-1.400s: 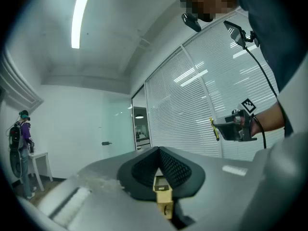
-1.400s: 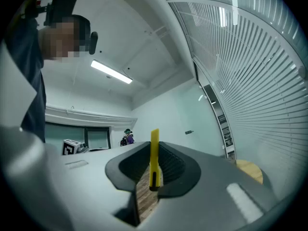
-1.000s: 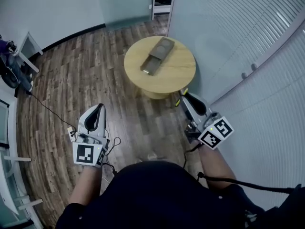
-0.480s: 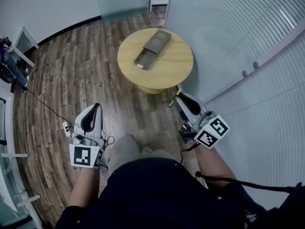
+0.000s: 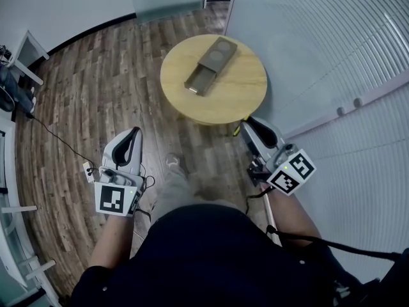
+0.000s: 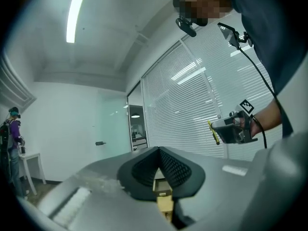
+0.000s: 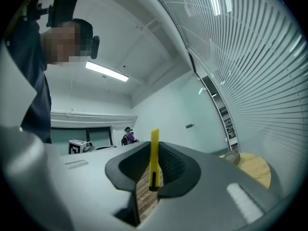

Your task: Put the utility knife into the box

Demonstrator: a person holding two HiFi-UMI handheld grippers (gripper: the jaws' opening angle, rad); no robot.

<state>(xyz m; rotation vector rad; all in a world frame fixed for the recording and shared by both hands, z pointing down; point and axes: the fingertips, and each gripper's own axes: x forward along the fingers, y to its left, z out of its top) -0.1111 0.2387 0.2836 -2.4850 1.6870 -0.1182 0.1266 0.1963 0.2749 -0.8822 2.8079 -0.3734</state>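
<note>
The utility knife [image 7: 153,158], a slim yellow one, stands upright between the jaws of my right gripper [image 7: 153,153], which is shut on it. From the head view the right gripper [image 5: 248,126] hangs low at the right, just short of the round wooden table [image 5: 239,94]; the knife [image 5: 236,131] pokes out at its tip. The box [image 5: 209,66], a long grey-brown slide box pulled partly open, lies on the tabletop. My left gripper [image 5: 134,133] hangs at the left over the floor, shut, nothing in it.
The wood-plank floor [image 5: 96,88] lies around the table. A wall of white blinds [image 5: 332,50] runs along the right. A cable [image 5: 61,142] trails across the floor at the left, near white furniture [image 5: 25,56]. A person's leg and shoe [image 5: 174,165] show between the grippers.
The view has shifted a little as the person steps; a leg and shoe now show between the grippers. Both grippers keep their pose, the right one still holding the knife.
</note>
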